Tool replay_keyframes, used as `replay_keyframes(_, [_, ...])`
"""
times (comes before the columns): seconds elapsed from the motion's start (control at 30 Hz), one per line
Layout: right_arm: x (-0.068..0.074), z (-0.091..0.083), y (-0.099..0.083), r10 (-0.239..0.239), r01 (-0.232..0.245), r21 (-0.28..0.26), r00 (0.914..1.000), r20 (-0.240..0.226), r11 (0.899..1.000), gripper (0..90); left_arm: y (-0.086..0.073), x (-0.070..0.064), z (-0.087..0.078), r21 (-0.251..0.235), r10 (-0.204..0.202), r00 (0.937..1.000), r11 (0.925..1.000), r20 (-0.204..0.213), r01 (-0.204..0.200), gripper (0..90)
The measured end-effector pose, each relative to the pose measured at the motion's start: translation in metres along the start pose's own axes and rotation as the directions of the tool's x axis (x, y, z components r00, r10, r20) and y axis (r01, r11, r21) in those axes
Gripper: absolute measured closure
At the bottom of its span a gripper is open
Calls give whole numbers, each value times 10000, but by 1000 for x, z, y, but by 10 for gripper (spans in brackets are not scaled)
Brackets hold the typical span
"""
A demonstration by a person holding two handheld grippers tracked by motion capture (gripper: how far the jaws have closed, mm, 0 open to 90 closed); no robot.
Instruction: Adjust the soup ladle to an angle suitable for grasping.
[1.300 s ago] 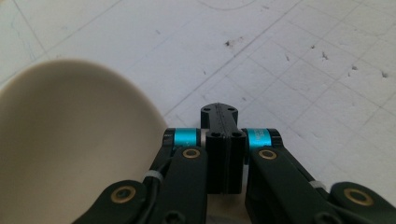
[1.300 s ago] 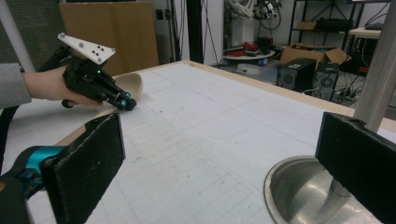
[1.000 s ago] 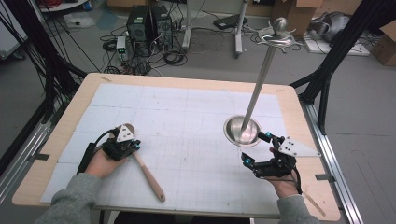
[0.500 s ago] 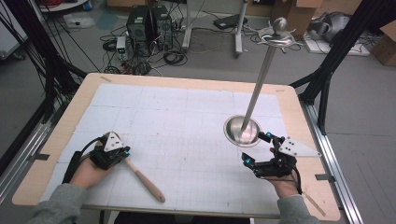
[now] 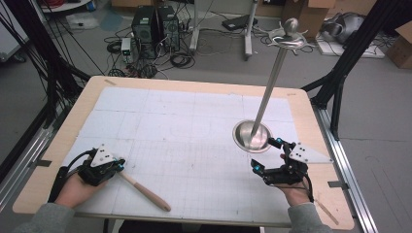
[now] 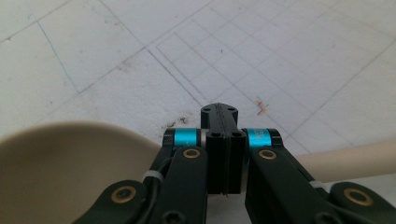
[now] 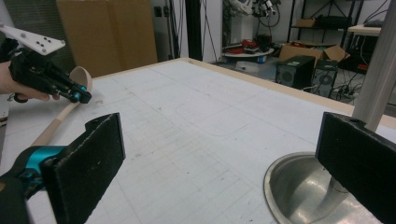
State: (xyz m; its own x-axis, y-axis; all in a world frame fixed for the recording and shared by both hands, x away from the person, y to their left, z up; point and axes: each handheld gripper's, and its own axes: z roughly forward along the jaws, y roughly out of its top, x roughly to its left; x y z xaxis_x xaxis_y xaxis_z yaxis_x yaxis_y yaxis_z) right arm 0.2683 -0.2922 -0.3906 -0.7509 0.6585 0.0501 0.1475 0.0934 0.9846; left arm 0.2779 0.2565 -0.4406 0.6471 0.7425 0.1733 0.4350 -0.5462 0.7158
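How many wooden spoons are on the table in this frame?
1. The wooden spoon lies at the table's near left, handle pointing toward the near edge, its bowl end under the left gripper, whose jaws are closed just above the neck. Nothing suggests another is hidden.

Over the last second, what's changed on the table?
The left tool, shut on the wooden spoon, dragged it toward the table's left near corner. The right tool stayed open beside the metal stand, which didn't move.
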Motion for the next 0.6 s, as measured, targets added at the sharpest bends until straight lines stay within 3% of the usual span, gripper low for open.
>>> replay_keyframes(0.07, [0,0,0,30,-30,26,10000,-10,10000,1,0,1,6,67,-419,9991,9991,73,419,900])
replay_keyframes(0.33, [-1,0,0,42,-42,23,10000,-8,10000,1,-4,3,5,-241,-478,9986,9985,207,483,900])
replay_keyframes(0.4, [0,1,0,41,-41,77,10000,-38,10000,1,-4,3,4,-624,-417,9989,9971,222,431,900])
replay_keyframes(0.43, [0,1,0,34,-33,74,10000,-68,10000,1,-4,3,1,-1070,-539,9981,9926,297,568,900])
replay_keyframes(0.47, [-1,2,0,45,-45,45,10000,-5,10000,1,0,2,-9,-1782,-714,9968,9810,352,766,900])
replay_keyframes(0.5, [-1,2,0,45,-45,45,10000,-5,10000,1,0,2,-9,-1782,-714,9968,9810,352,766,900])
replay_keyframes(0.53, [-1,2,0,69,-69,75,10000,-7,9999,1,2,-3,-17,-2202,-603,9970,9730,483,695,900])
replay_keyframes(0.6, [-1,3,0,36,-35,83,10000,-28,10000,1,4,-13,-26,-2585,-238,9967,9651,771,431,900])
